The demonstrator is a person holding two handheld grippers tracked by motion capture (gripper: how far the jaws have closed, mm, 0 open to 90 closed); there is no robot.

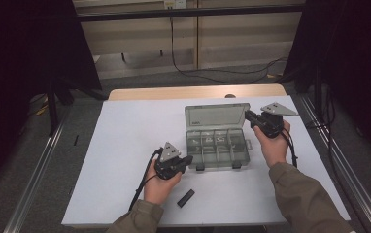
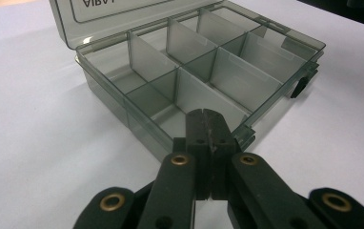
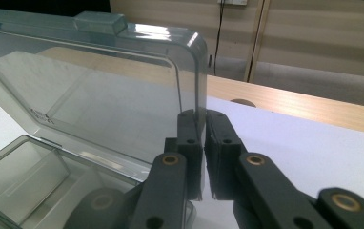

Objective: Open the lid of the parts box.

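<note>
We have the box (image 1: 217, 143) at frame centre, lid (image 3: 99, 95) up; right gripper (image 3: 203, 119) pinches the lid edge, left gripper (image 2: 207, 129) clenched, apparently gripping the box's front wall; contents unclear

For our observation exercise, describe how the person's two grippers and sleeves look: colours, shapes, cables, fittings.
Both the left gripper and the right gripper are black, each topped by a grey three-cornered plate and trailing a black cable. Up close, their flat black jaws hinge on arms with brass-coloured rivets. The person wears olive-brown sleeves.
</note>
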